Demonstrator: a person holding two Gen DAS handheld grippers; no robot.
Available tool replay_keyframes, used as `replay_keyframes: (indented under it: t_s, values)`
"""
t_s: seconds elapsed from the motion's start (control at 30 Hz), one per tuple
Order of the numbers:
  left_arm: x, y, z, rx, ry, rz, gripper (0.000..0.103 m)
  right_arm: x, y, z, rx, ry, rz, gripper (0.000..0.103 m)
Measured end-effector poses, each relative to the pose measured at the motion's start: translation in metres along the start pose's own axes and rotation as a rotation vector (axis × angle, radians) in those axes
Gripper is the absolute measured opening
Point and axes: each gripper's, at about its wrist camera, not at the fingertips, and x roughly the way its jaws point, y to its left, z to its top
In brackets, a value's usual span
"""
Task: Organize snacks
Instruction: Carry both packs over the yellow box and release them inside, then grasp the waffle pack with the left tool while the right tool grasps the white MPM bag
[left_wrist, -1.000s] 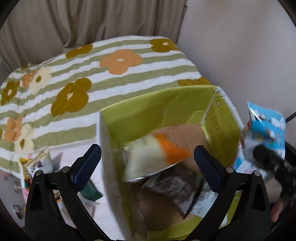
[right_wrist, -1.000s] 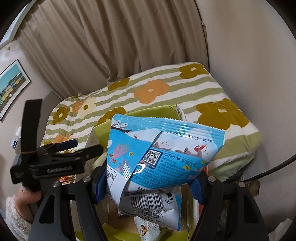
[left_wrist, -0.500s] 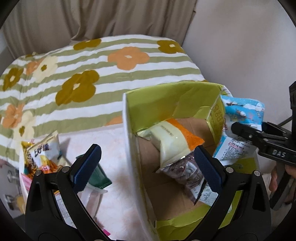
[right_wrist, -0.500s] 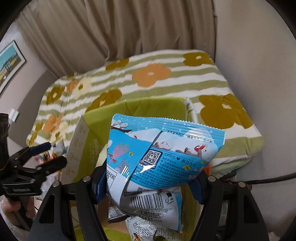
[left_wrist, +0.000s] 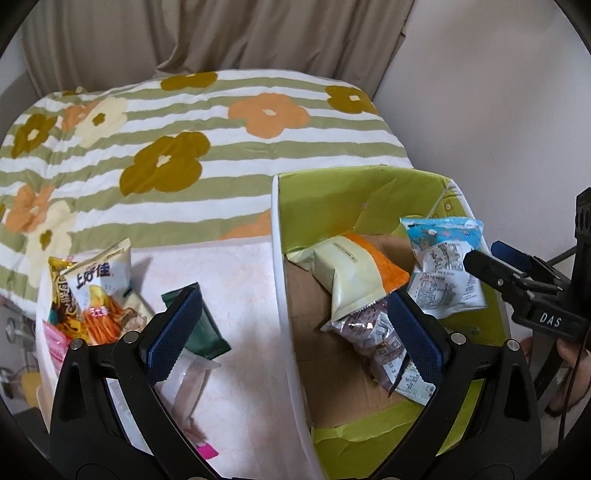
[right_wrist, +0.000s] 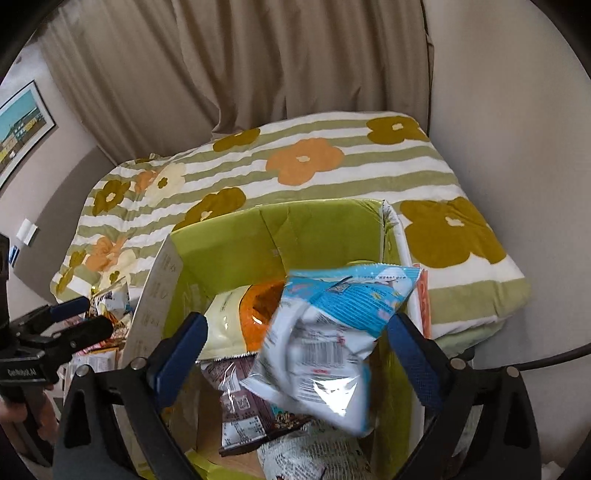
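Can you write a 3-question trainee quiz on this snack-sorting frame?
1. True or false: the right gripper is clamped on the blue snack bag.
2. Where does the cream-and-orange packet lie? A) on the bed B) inside the green box C) between the left gripper fingers
3. Fill in: the dark green packet lies ___ the box.

Key:
1. False. Its jaws have just been opening; the bag is loose over the box.
2. B
3. outside, on the pale tabletop.
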Motion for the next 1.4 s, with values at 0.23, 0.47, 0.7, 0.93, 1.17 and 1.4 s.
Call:
replay_keyframes:
  t_s: [0.23, 0.47, 0.7, 0.93, 1.17, 1.4]
  values:
    - [-0.030, -0.004, -0.010, -0.016, -0.048, 0.003, 0.100, -0.030, 0.007, -0.007, -0.011, -0.051, 0.012, 0.097]
    - [-0.072, -0.007, -0.030, -0.033, -0.119, 0.030, 0.100, -0.064, 0.024, -0.018, -0.077, -0.087, 0.044, 0.098]
    - [-0.123, 0.001, -0.068, -0.100, -0.183, 0.096, 0.100, -0.091, 0.053, -0.026, -0.182, -0.138, 0.147, 0.098]
    - [-0.166, 0.045, -0.116, -0.217, -0.211, 0.208, 0.100, -0.093, 0.090, -0.044, -0.239, -0.127, 0.284, 0.098]
    - [-0.189, 0.106, -0.159, -0.355, -0.218, 0.259, 0.100, -0.084, 0.134, -0.057, -0.291, -0.091, 0.347, 0.098]
    - [-0.190, 0.168, -0.186, -0.414, -0.192, 0.267, 0.100, -0.057, 0.195, -0.071, -0.347, -0.017, 0.407, 0.098]
